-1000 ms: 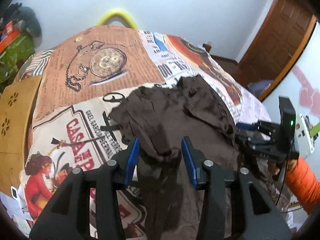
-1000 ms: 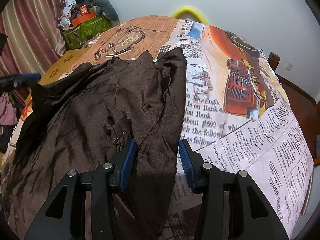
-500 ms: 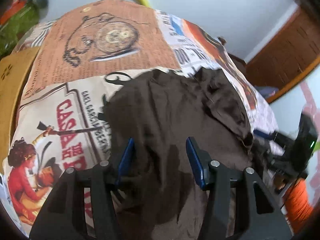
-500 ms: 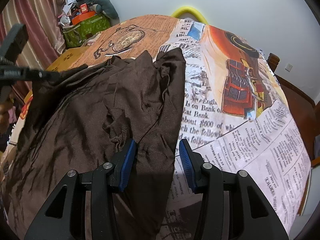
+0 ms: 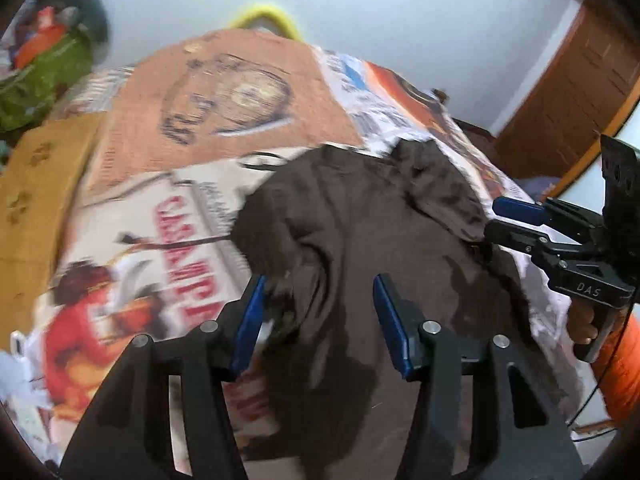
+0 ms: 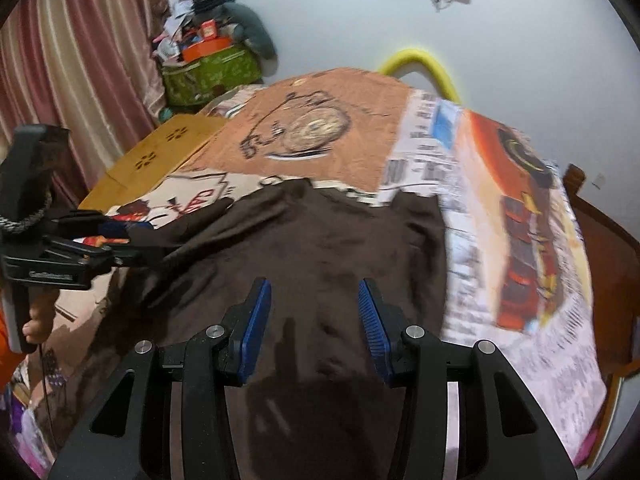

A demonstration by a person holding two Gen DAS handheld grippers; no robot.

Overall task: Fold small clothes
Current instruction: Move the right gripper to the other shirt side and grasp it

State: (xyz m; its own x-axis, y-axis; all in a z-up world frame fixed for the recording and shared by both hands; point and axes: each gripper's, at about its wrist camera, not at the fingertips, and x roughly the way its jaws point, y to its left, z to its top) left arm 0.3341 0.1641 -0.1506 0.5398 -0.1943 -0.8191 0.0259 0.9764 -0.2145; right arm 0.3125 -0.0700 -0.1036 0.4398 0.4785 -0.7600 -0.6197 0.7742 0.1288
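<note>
A bed (image 6: 520, 320) with a printed newspaper-style cover fills both views, and a dark brown garment (image 6: 320, 248) lies spread over its middle, its long axis running from 6 o'clock toward 12 o'clock in the right wrist view, with a bunched fold along its 2 o'clock edge. In the left wrist view the same garment (image 5: 360, 240) stretches from 6 o'clock up toward 1 o'clock, crumpled at the far end. The left claw (image 5: 320, 328) stands wide apart over the cloth's near left edge, released; whether its blue pads touch the fabric cannot be told through the blur. The right claw (image 6: 314, 328) is likewise spread wide, hovering over the garment's middle and gripping nothing. From the right wrist view the left claw (image 6: 120, 244) appears at 9 o'clock beside the garment's left corner. A green basket (image 6: 208, 76) at 11 o'clock, off the bed by the curtain, is heaped with an orange box and assorted clutter.
</note>
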